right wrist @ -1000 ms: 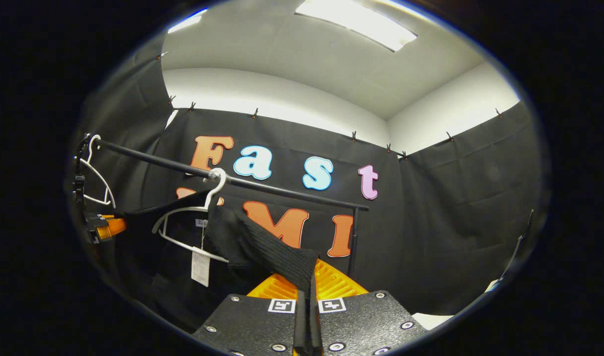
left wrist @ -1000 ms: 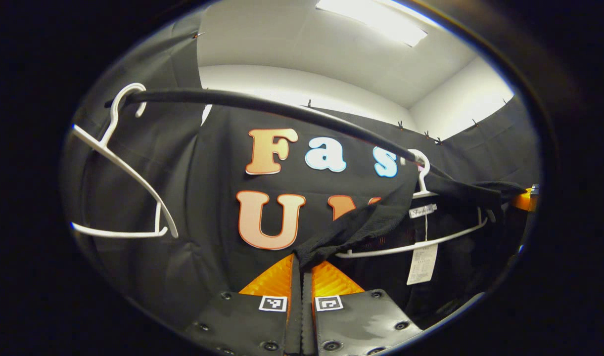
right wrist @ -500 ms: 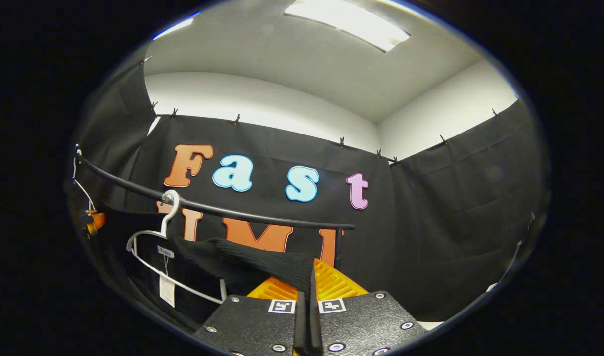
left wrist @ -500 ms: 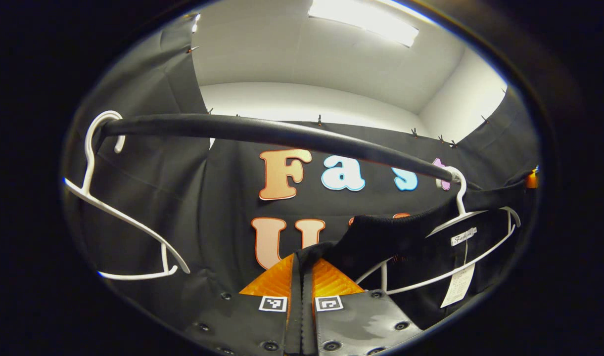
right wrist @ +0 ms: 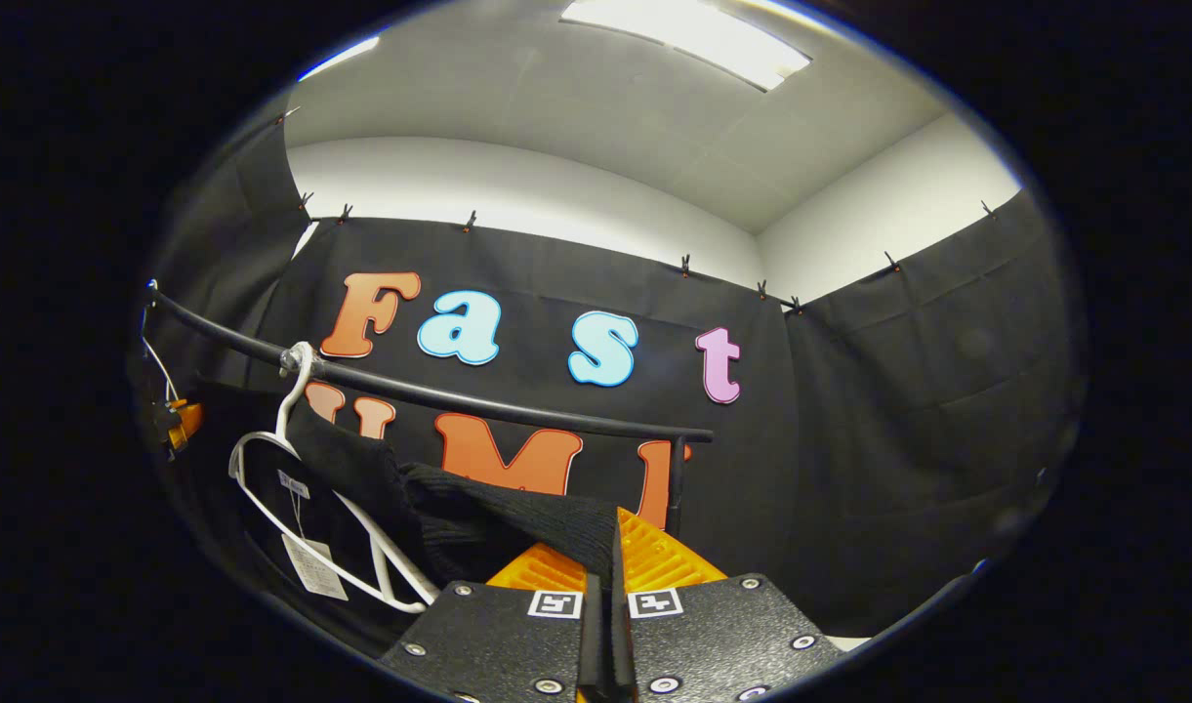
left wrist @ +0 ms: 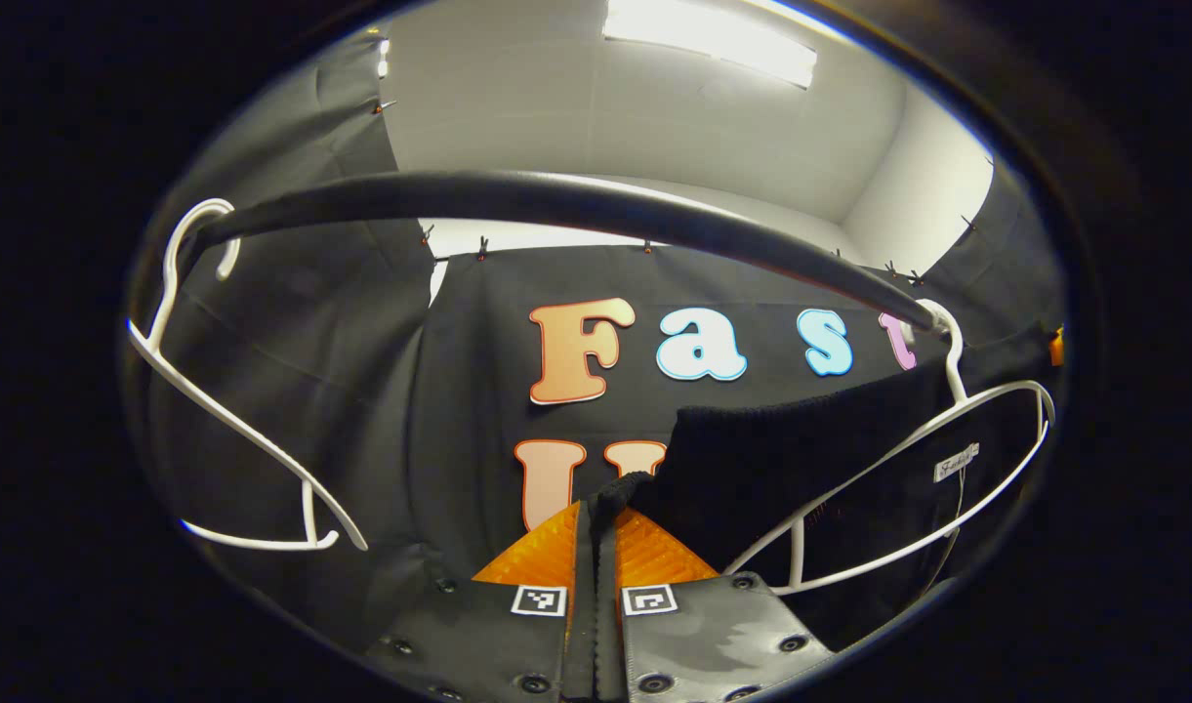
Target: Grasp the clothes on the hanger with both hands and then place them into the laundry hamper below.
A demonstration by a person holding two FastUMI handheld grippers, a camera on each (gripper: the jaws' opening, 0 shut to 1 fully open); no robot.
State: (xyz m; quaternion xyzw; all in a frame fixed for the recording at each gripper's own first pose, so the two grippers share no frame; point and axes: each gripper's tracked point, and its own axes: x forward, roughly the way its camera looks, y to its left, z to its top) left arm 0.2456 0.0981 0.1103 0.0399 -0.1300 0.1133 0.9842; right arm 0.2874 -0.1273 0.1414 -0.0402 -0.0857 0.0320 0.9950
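Black knit clothing point(left wrist: 781, 459) hangs below the black rail point(left wrist: 556, 200), and that rail is your reference for everything here. In the left gripper view, starting at the rail's left end, an empty white hanger point(left wrist: 234, 420) hooks over it and tilts down beneath it. Moving right, below the middle of the rail, your left gripper point(left wrist: 596, 547) has its two fingers pressed together on a bunched edge of the garment, with no gap between them. Further right, under the rail's right end, a second white hanger point(left wrist: 927, 469) hooks on, and the garment drapes from your grip back across it; a small white tag point(left wrist: 955, 462) sits on the cloth inside that hanger's loop. In the right gripper view, again from the left, the far gripper point(right wrist: 178, 422) appears as a small shape just under the rail's point(right wrist: 439, 395) left end. Next along, the clothed hanger point(right wrist: 308, 508) hooks over the rail, tilted, with a white paper label point(right wrist: 312, 566) dangling below it. To the right, below the rail's middle, your right gripper point(right wrist: 605, 586) is closed tight on a ribbed fold of the black garment point(right wrist: 517, 522), which stretches from the hanger to the fingers. The rail ends at an upright post point(right wrist: 678, 483) beyond that.
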